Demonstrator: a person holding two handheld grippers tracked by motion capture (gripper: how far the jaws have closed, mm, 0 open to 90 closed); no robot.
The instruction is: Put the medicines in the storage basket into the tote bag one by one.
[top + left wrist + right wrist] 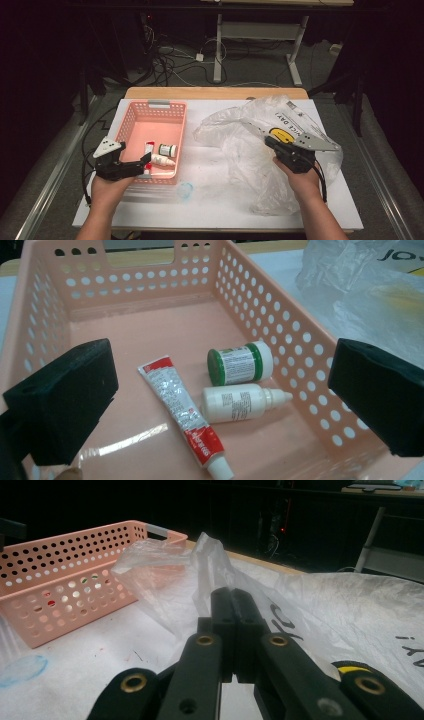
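Observation:
A pink perforated basket (125,120) (265,300) (65,550) stands on the left half of the table. Inside it lie a red-and-white tube (148,148) (182,412), a green-lidded jar (167,150) (240,362) on its side, and a white dropper bottle (162,160) (240,402). My left gripper (129,159) (220,390) hovers open over the basket's near end, jaws wide apart and holding nothing. A crumpled clear plastic bag (250,150) (165,575) (370,285) with a yellow smiley print lies on the right. My right gripper (277,145) (233,597) is shut on its film.
A white sheet (210,205) covers the table. A faint blue ring mark (185,190) (20,670) sits on it just in front of the basket. Beyond the far edge are desk legs (218,45) and cables on the floor.

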